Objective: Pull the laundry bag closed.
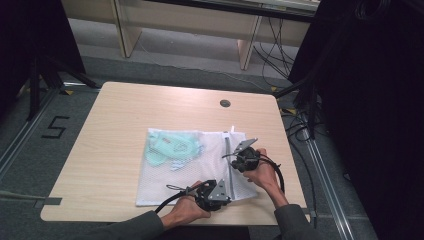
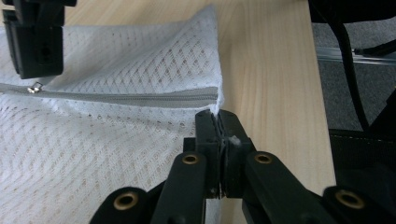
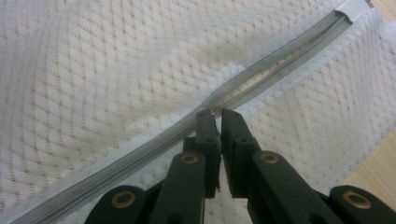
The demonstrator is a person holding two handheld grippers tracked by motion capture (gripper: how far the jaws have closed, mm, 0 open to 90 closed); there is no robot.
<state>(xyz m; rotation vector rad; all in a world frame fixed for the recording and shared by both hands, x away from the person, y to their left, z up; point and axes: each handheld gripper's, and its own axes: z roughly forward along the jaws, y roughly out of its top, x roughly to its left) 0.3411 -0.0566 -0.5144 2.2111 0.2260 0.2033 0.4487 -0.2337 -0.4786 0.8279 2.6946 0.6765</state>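
Mesh bag near bench's front edge: left gripper clamped on zipper-end fabric; right gripper nearly closed on slider (grip uncertain). Risk: pull slips out.

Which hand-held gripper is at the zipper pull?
The right hand-held gripper, mid-zipper at the pull. The left hand-held gripper clamps the mesh laundry bag corner at the zipper's closed end.

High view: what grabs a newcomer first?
The white mesh laundry bag lying flat at the middle of the table, with pale green items showing through its left half. Next, the left gripper pinching the bag's edge at the end of the grey zipper, and the right gripper nipping the zipper mid-run.
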